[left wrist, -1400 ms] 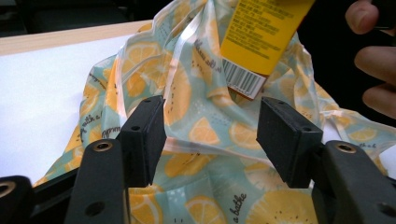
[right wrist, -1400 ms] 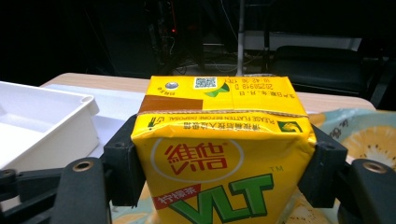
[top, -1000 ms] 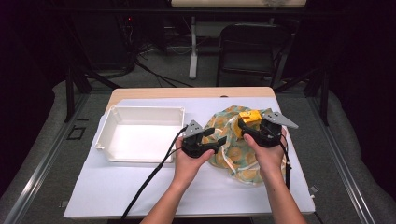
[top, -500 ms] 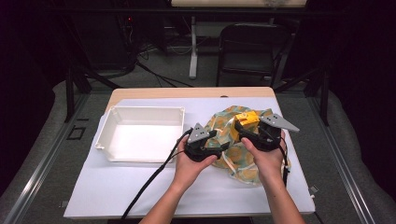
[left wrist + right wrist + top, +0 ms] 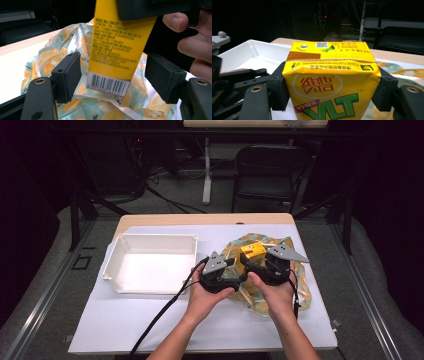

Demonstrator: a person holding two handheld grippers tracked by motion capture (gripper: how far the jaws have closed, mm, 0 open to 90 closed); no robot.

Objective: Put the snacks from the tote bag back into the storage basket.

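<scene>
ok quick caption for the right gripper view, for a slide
Right claw clamped on a yellow lemon tea carton, with the white tray behind it on the table.

Right gripper clamped on the carton. Left gripper just beside, jaws just opening, pads clear.

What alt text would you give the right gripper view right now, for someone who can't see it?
A yellow drink carton is clamped between the right claw's two black pads, held above the table. Behind it to the left sits a white tray, and a lemon-print bag lies at the right.
</scene>
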